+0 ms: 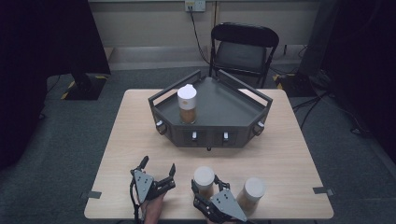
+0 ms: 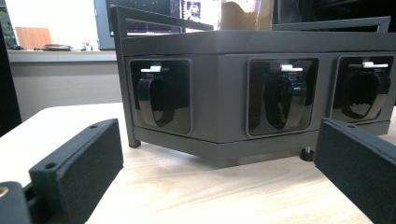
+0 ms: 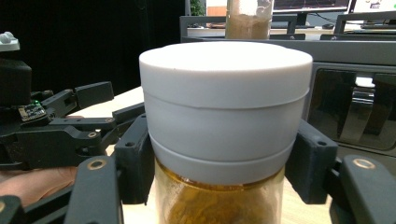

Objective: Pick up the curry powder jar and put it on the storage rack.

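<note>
A: What was the surface like, and the room?

B: A pale wooden desk [image 1: 140,135] stood on grey carpet, with a black folding chair [image 1: 243,46] past its far edge, dark curtains at both sides and a wall socket above the chair.

A: And on the desk?

B: A dark angular tray [image 1: 233,116] sat at the middle of the far half. One jar [image 1: 187,104] with a white cap stood in the tray's left part. Two more stood at the near edge: the middle jar [image 1: 204,181] and, just right of it, the right jar [image 1: 251,193].

A: The grippers?

B: The left gripper [image 1: 158,171] lay by the near edge, left of centre, jaws spread wide around nothing, pointing at the tray's front. The right gripper [image 1: 205,184] had its jaws against both sides of the middle jar [image 3: 224,140], just under the cap, apparently gripping it.

A: Open room?

B: The desk's left and right margins were bare, as was the strip between tray and near jars.

A: Anything hard to make out?

B: The tray's front recesses [image 2: 161,95] held glossy black loops, perhaps handles. The person's hands were cut off at the bottom edge.
</note>
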{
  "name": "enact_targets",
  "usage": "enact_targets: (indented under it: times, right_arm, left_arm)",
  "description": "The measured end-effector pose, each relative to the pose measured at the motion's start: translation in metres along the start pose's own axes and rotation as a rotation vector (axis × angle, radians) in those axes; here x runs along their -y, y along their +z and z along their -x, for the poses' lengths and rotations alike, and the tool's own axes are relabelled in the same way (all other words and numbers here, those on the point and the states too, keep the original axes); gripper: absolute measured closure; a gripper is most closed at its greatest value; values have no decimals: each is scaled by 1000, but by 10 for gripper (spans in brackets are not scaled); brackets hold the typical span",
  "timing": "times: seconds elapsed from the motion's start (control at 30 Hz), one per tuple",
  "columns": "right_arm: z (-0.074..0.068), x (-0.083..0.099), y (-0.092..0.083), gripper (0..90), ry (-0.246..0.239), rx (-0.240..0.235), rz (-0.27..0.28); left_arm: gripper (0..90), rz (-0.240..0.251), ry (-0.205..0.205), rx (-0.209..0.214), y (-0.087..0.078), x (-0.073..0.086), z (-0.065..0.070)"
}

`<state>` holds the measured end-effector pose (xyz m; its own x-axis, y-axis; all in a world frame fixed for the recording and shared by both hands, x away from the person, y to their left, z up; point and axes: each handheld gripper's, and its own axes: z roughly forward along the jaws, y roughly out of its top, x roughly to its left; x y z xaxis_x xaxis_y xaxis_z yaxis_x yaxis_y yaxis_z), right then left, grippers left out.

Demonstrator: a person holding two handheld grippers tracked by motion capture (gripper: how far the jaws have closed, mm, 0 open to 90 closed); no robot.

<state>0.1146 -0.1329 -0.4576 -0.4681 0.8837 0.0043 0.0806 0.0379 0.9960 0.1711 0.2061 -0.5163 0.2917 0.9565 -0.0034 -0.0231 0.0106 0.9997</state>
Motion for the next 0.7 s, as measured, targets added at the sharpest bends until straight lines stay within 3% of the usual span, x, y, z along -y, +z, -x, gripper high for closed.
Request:
enact_targets:
  times: [0.7]
  right_arm:
    - [5, -15, 0, 349, -35, -9, 11]
  left_arm:
    - [10, -1, 2, 0, 0, 0, 0]
